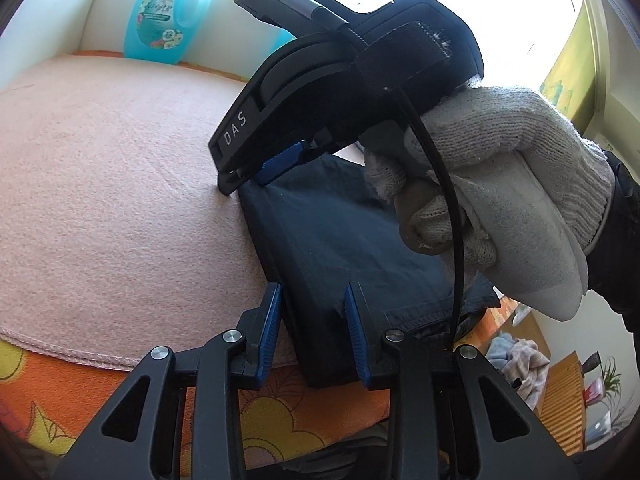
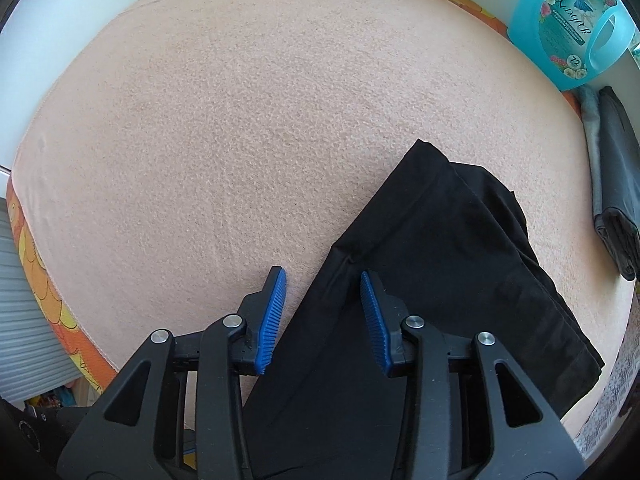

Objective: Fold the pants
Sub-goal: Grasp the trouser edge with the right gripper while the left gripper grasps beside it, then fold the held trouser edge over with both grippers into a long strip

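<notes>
Judging progress: the pants (image 2: pixel 432 248) appear partly folded, lying as a narrow dark multi-layer strip on the pink blanket (image 2: pixel 224 128); at least one lengthwise fold looks done, and the crosswise fold(s) seem left.

Left gripper (image 1: pixel 314 336): jaws are seen straddling the near edge of the strip, with fabric between the blue pads (image 1: pixel 272 332). A gap is visible on both sides, so contact is not confirmed; jaws are read as apart, not clamped.

Right gripper (image 2: pixel 322 320): pointed steeply down at the strip's far end, ahead of the left gripper. The cloth edge is seen between its pads, the left pad over bare blanket and the right pad over the pants. Pads are visibly spaced; no pinch is shown. In the left wrist view its tip (image 1: pixel 256 172) is seen down at the corner of the pants, held by a gloved hand (image 1: pixel 492 168).

Beyond both grippers, a blue detergent bottle (image 2: pixel 572 24) stands at the blanket's far edge. Right of the right gripper, a grey folded stack (image 2: pixel 612 184) lies apart from the pants.

Next likely: both ends gripped, then folded over.
</notes>
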Motion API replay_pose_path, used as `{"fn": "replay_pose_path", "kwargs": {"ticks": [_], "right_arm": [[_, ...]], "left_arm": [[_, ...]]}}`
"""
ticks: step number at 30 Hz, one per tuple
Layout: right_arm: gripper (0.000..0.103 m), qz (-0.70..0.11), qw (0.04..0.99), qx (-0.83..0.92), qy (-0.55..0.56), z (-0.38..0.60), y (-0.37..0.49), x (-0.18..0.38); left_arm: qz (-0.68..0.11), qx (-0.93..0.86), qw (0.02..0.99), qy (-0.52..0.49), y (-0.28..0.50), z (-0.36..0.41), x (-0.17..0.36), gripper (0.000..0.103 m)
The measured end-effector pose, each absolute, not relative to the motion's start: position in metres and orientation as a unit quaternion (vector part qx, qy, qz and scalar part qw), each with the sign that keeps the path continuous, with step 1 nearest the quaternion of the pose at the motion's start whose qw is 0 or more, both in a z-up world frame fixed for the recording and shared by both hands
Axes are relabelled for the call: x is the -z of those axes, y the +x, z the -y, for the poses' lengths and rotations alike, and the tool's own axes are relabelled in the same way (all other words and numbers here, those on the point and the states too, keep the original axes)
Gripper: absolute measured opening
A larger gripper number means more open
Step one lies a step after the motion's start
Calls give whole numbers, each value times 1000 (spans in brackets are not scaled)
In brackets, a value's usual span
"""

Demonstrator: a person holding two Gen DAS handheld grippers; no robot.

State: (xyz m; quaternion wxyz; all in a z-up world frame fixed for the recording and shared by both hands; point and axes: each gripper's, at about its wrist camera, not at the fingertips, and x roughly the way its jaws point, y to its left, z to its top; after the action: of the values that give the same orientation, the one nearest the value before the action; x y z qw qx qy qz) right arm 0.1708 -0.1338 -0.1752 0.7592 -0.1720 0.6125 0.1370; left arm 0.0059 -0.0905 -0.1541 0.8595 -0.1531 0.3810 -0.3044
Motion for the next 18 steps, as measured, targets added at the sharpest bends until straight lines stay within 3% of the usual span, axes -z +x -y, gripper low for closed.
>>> {"fn": "replay_pose_path", "kwargs": {"ticks": [3, 6, 12, 15, 18], "right_arm": [[12, -612, 763, -145, -148, 148, 173, 169], [7, -606, 771, -155, -117, 158, 172, 163], [4, -582, 791, -177, -57, 181, 163, 142], [4, -567, 802, -183, -44, 191, 155, 130], [4, -551, 813, -189, -28, 205, 147, 116]], "left_arm": [[-380, 297, 864, -146, 3, 94, 152, 29], [-384, 280, 868, -142, 13, 94, 158, 38], [-393, 287, 862, -142, 18, 102, 160, 40], [-379, 297, 865, -142, 18, 106, 153, 20], [-357, 312, 870, -136, 14, 110, 141, 14]]}}
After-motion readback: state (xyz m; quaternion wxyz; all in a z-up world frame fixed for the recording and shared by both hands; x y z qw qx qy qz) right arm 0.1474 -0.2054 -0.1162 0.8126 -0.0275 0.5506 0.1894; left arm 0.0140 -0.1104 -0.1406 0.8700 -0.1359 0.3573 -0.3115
